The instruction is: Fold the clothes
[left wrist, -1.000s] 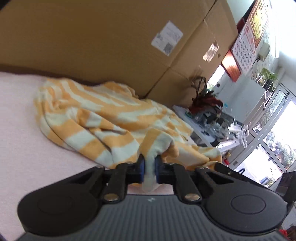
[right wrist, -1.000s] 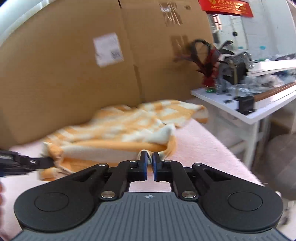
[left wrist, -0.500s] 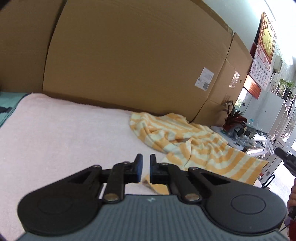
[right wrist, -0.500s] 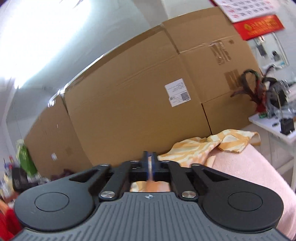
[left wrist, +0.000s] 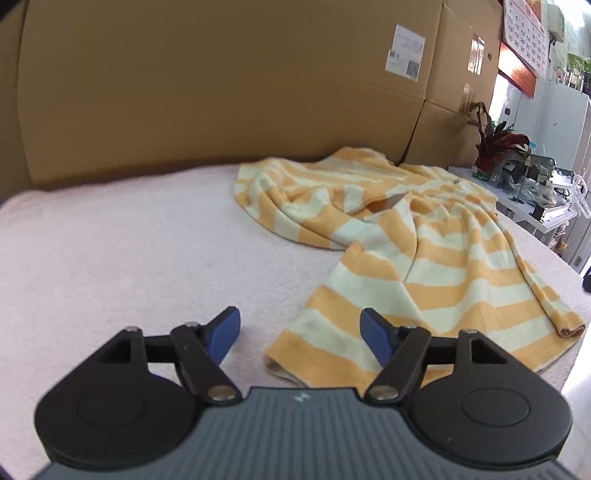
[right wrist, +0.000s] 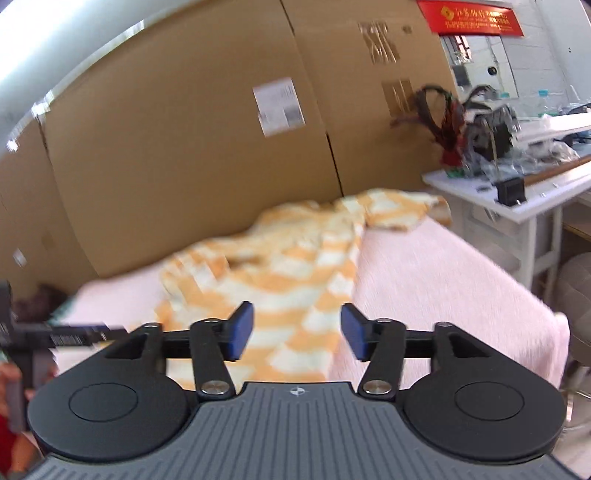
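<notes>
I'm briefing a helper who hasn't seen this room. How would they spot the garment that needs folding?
Look for the wall of large brown cardboard boxes; in front of it lies a pale pink terry-covered surface. On its right half sprawls the orange-and-cream striped fabric garment, rumpled and unfolded, the only patterned thing there.

The place looked like a workshop or storeroom rather than a home. Large cardboard boxes (left wrist: 229, 85) with shipping labels (left wrist: 404, 52) were stacked as a wall behind a worktop (left wrist: 122, 251) covered in pink towelling. A white side table (right wrist: 517, 199) carried small machinery and cluttered parts beside a red-leaved plant (left wrist: 496, 142), with a wall calendar (left wrist: 524, 26) above.
</notes>
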`<act>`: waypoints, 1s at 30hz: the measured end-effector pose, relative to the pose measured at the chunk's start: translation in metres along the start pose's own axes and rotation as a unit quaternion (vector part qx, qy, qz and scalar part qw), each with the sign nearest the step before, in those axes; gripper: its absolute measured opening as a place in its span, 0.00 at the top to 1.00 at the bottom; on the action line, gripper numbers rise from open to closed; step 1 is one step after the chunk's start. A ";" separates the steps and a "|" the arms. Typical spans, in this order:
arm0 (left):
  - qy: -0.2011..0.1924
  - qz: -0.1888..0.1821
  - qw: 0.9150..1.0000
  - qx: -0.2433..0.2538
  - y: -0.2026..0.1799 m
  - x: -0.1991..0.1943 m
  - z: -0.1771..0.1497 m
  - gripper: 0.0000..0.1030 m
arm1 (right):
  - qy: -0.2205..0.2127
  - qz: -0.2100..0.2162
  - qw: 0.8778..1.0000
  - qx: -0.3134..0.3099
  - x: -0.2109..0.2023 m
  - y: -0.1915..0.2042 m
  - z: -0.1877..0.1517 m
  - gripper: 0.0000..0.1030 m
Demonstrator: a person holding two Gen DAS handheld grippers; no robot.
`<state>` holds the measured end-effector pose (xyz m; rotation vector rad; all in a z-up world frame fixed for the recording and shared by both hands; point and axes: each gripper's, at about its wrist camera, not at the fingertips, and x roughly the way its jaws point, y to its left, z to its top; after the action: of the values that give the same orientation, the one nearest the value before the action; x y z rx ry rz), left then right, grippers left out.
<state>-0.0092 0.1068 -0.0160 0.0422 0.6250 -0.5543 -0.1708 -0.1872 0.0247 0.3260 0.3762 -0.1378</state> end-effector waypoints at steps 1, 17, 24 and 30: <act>0.003 -0.011 1.000 0.000 -0.002 0.003 -0.001 0.23 | 0.005 -0.010 1.000 -0.005 0.004 0.001 -0.006 0.36; 0.016 -0.226 0.973 -0.048 -0.069 -0.014 -0.013 0.97 | -0.065 -0.062 0.996 0.012 0.000 -0.011 0.005 0.92; 0.032 -0.279 0.960 -0.005 -0.101 -0.019 -0.027 0.88 | -0.113 -0.177 0.976 0.058 -0.022 -0.047 0.023 0.72; 0.021 -0.185 0.982 -0.042 -0.052 -0.018 -0.023 0.63 | -0.112 -0.054 0.991 0.046 -0.011 -0.022 0.018 0.60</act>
<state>-0.0602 0.0761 -0.0178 -0.1464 0.7016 -0.8881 -0.1795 -0.2128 0.0383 0.3776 0.1647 -0.2970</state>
